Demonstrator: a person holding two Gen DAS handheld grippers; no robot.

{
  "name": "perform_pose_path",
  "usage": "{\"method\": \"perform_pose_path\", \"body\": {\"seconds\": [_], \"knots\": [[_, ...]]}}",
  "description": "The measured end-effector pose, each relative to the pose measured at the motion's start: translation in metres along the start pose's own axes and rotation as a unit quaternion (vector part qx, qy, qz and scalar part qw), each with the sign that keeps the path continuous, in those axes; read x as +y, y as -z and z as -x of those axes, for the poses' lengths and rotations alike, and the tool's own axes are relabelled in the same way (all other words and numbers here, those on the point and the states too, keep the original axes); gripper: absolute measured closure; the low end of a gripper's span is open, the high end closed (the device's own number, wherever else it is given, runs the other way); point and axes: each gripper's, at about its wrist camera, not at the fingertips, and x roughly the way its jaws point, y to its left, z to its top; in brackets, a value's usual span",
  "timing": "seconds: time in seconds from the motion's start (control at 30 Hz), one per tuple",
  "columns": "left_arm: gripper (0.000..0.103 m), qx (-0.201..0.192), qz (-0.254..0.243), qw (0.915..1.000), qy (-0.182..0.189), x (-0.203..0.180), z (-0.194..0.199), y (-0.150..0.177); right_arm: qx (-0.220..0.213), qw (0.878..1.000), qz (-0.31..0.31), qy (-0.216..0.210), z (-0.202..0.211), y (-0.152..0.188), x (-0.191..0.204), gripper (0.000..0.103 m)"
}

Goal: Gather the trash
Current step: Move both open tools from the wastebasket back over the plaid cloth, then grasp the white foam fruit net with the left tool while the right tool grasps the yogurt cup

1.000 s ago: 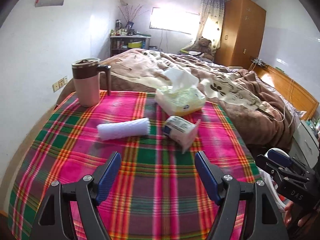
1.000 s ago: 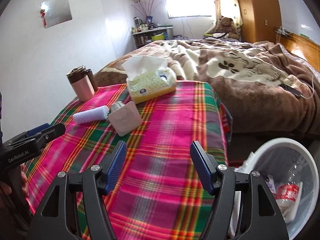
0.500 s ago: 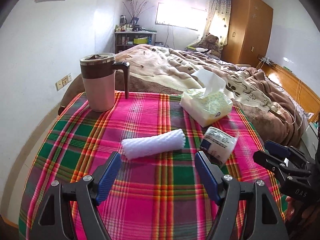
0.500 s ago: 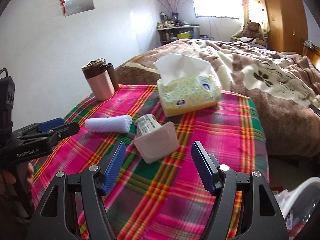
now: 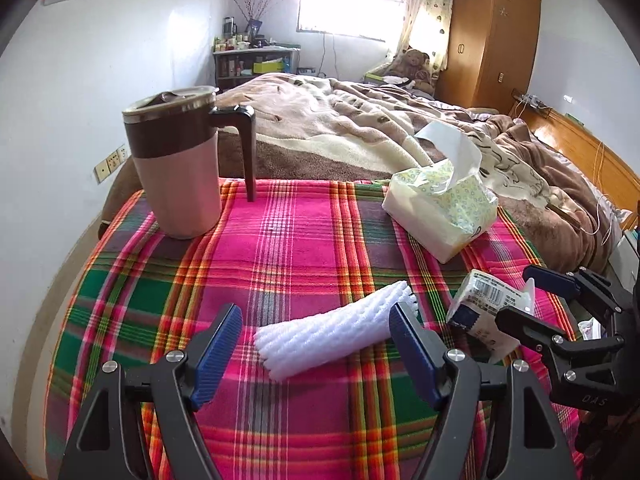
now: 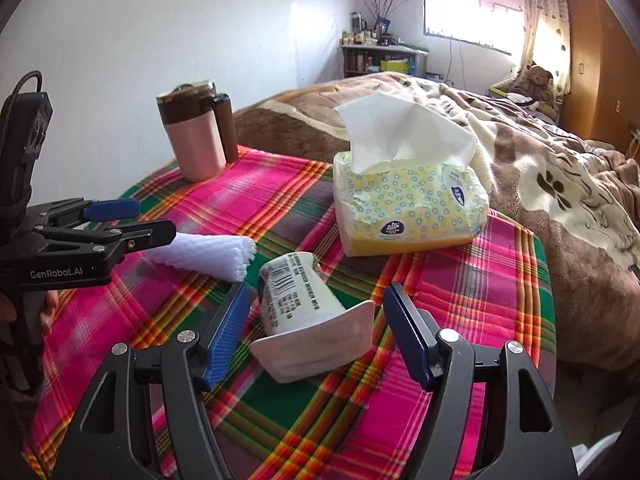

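A white foam net sleeve (image 5: 332, 332) lies on the plaid tablecloth (image 5: 296, 248). My left gripper (image 5: 316, 344) is open and the sleeve lies between its blue fingers. The sleeve also shows in the right wrist view (image 6: 208, 254). An empty yogurt cup (image 6: 304, 308) with a peeled lid lies on its side. My right gripper (image 6: 320, 332) is open around the cup. The cup also shows in the left wrist view (image 5: 488, 304), with the right gripper (image 5: 532, 296) at it.
A pink and brown lidded mug (image 5: 176, 168) stands at the table's far left. A yellow tissue pack (image 6: 408, 204) sits at the far side. A bed with a brown blanket (image 5: 360, 128) lies beyond the table. A wardrobe (image 5: 488, 36) stands at the back right.
Both grippers have moved forward over the table. The foam sleeve now lies between the left fingers and the yogurt cup between the right fingers. The bin has left the right view.
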Motion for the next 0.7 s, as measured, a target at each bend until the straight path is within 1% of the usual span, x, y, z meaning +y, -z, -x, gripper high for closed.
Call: {"method": "perform_pose_path", "body": {"seconds": [0.1,0.2,0.27,0.33,0.43,0.47,0.5,0.7], "knots": [[0.027,0.008,-0.001,1.0,-0.005,0.002,-0.011,-0.004,0.002,1.0,0.006,0.004,-0.002,-0.005,-0.002,0.033],[0.027,0.01,0.003,0.9999,0.0,0.007,-0.019,-0.006,0.006,1.0,0.017,-0.009,-0.002,-0.011,0.002,0.033],[0.027,0.017,0.005,0.9998,0.006,0.008,-0.026,-0.007,0.026,0.999,0.035,-0.012,-0.009,-0.014,0.009,0.033],[0.027,0.023,-0.004,0.9997,0.004,0.007,-0.03,-0.007,0.052,0.998,0.038,-0.016,-0.016,-0.014,0.011,0.033],[0.027,0.034,-0.004,0.9992,0.022,0.006,-0.035,-0.006,0.072,0.997,0.024,-0.025,-0.021,-0.013,0.009,0.033],[0.027,0.039,-0.002,0.9988,0.029,0.006,-0.036,-0.005,0.077,0.997,0.02,-0.022,-0.021,-0.012,0.007,0.035],[0.027,0.043,-0.003,0.9985,0.034,0.005,-0.036,-0.004,0.081,0.996,0.019,-0.021,-0.02,-0.011,0.006,0.039],[0.027,0.071,-0.014,0.9958,0.056,-0.003,-0.036,0.008,0.081,0.996,0.028,-0.018,-0.004,-0.002,0.002,0.039]]}}
